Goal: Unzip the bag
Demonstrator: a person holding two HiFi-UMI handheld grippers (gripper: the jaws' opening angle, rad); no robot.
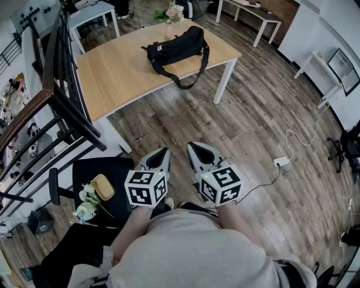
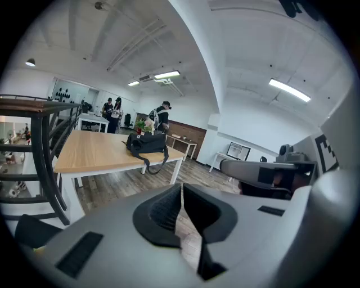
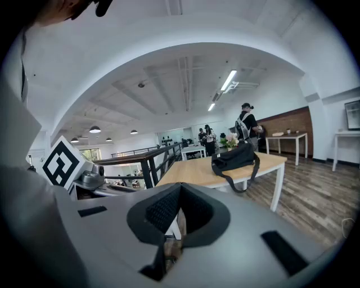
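**Both grippers shut and empty, short of the table**

Head view: left gripper point(image 1: 162, 152) and right gripper point(image 1: 193, 148) are side by side over the floor, well short of the table point(image 1: 115, 79). The black bag point(image 1: 177, 47) lies on the table's far end.
Left gripper view: jaws together, nothing between.
Right gripper view: the same.

Office, shown by desks point(image 1: 112, 79) and strip lights point(image 2: 288, 90)

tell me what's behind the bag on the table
A vase of pink flowers stands just behind the bag, near the table's far edge. The bag covers the vase's base; whether they touch cannot be told.
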